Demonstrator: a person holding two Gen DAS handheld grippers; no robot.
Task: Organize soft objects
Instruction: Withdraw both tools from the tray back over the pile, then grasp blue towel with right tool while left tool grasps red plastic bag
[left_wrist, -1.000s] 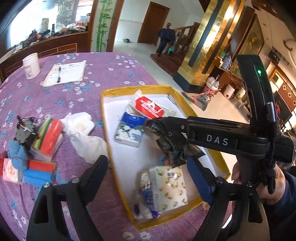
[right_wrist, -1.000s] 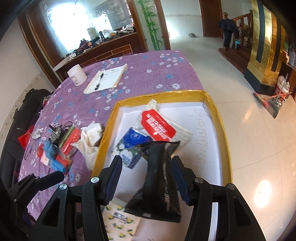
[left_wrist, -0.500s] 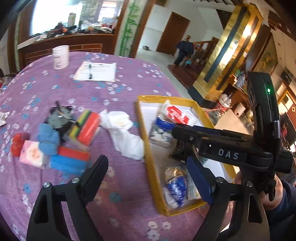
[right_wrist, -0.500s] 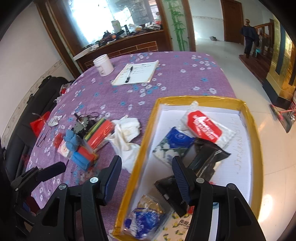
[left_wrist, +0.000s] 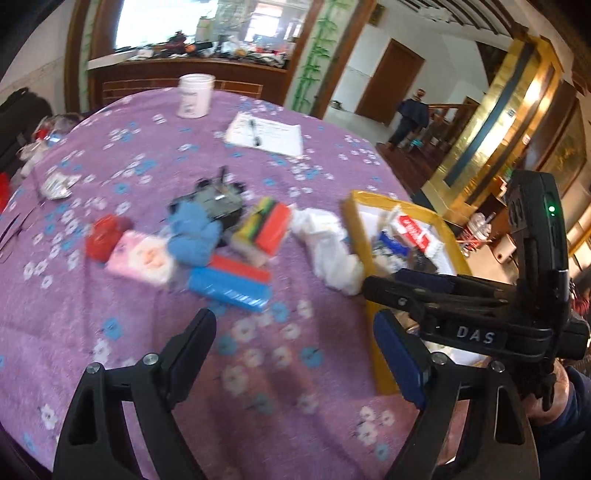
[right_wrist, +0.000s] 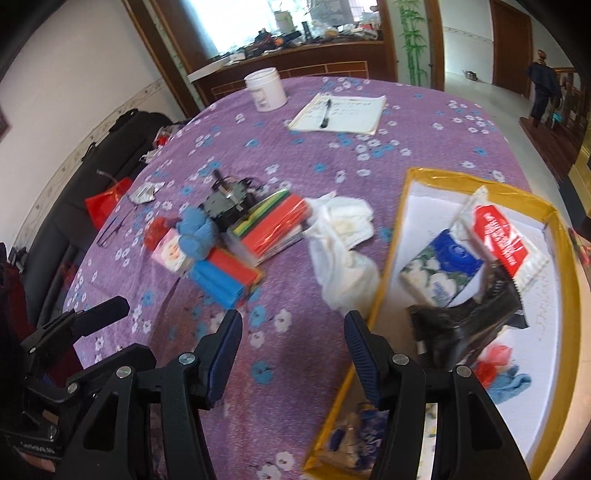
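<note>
Both the left gripper (left_wrist: 291, 354) and the right gripper (right_wrist: 293, 350) are apart and empty. The white bag (right_wrist: 343, 254) by the yellow tray (right_wrist: 388, 258) looks soft, light and floppy. I would pinch its bunched near end.

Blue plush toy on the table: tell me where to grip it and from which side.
Grip the blue plush toy across its rounded body from above, probably with the open left gripper. Packets crowd its sides and a dark gadget sits behind, so only its top is exposed.

bare cloth (right_wrist: 295, 369) ahead, tray rim (right_wrist: 384, 266) rt
</note>
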